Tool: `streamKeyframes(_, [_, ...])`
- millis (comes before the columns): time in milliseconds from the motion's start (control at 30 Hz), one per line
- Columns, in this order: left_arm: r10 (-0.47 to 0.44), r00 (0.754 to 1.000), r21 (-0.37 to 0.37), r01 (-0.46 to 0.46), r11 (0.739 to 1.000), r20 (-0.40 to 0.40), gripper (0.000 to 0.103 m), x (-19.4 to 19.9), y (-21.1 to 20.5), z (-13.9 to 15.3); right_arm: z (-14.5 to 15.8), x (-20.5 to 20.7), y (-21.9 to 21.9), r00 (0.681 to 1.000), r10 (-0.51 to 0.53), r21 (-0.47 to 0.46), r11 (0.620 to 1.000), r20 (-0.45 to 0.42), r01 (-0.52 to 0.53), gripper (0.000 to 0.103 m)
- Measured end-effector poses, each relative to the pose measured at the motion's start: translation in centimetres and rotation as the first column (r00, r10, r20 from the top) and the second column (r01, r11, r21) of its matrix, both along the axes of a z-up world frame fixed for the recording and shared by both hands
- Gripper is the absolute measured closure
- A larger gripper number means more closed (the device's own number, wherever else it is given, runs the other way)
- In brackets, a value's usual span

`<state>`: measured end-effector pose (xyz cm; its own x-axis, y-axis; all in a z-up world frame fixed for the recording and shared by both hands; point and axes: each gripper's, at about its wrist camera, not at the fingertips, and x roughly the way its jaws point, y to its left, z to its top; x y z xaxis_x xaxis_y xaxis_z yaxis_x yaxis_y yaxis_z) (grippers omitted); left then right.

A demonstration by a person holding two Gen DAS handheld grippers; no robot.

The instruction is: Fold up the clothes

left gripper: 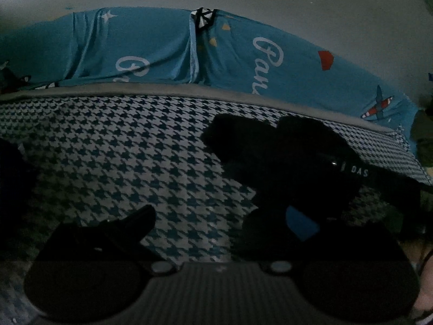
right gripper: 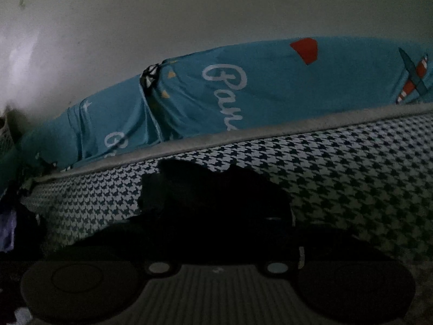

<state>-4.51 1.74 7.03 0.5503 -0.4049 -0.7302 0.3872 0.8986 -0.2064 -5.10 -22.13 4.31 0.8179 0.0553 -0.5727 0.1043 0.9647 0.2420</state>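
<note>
A black garment (left gripper: 292, 157) lies on the houndstooth mattress (left gripper: 121, 149), to the right of the middle in the left wrist view. My left gripper (left gripper: 205, 222) is open; its left finger (left gripper: 127, 227) is bare, and its right finger (left gripper: 270, 230) is dark against the garment, so contact is unclear. In the right wrist view the same black garment (right gripper: 216, 203) fills the space in front of my right gripper (right gripper: 216, 243). Its fingers are lost in the dark cloth, so I cannot tell how they stand.
Blue pillows (left gripper: 162, 48) with white script and red prints lie along the far edge of the mattress against a pale wall (right gripper: 162, 13). Dark clothes (right gripper: 10, 230) are piled at the far left in the right wrist view.
</note>
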Motion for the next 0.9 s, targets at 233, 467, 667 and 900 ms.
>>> streamKeyframes(233, [-0.014, 1.0, -0.005, 0.014, 1.0, 0.007, 0.0, -0.3, -0.7, -0.1, 1.8, -2.5, -1.7, 0.996, -0.068, 0.028, 0.997, 0.063, 0.066, 0.095])
streamKeyframes(467, [-0.026, 1.0, -0.003, 0.026, 1.0, 0.013, 0.0, -0.5, -1.1, -0.2, 4.2, -6.6, -3.2, 0.986, -0.132, 0.044, 0.991, 0.106, 0.128, 0.095])
streamKeyframes(667, [-0.024, 1.0, 0.006, 0.024, 1.0, 0.011, 0.0, -0.4, -1.3, -0.5, 4.9, -9.6, -4.1, 0.982, -0.173, 0.013, 0.985, 0.082, 0.172, 0.095])
streamKeyframes(900, [-0.026, 1.0, 0.005, 0.026, 1.0, 0.002, 0.0, -0.5, -1.4, -1.0, 3.2, -12.0, -5.5, 0.971, -0.225, 0.001, 0.974, -0.079, 0.226, 0.094])
